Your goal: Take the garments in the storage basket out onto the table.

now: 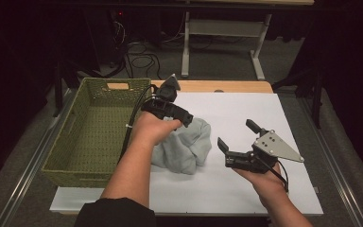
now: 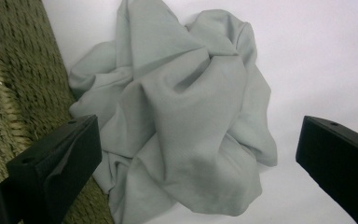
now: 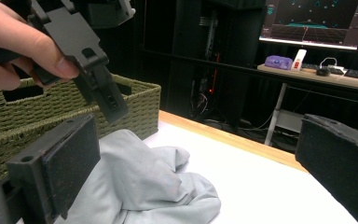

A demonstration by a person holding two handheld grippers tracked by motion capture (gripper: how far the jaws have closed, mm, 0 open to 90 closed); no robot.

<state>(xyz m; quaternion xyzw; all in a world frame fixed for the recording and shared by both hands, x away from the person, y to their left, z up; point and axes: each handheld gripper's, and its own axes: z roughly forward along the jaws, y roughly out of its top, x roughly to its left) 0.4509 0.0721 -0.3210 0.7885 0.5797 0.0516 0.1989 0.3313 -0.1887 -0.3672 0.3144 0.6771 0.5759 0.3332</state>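
i hold the left gripper (image 2: pixel 198 154) open above the cloth (image 2: pixel 182 116), beside the basket (image 1: pixel 99 127). the right gripper (image 1: pixel 238 138) is open too, clear of the cloth.

- Overhead light falls bright on the white table top (image 1: pixel 246 113); the room behind lies dark
- The grey cloth (image 2: pixel 186 116) shows soft fold shadows; near jaws slightly blurred
- Monitor (image 3: pixel 314 21) glows; no strong glare

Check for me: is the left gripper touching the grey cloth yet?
Apart. In the left gripper view the left gripper has its jaws wide open, looking down on the crumpled grey cloth, with neither jaw on the fabric.
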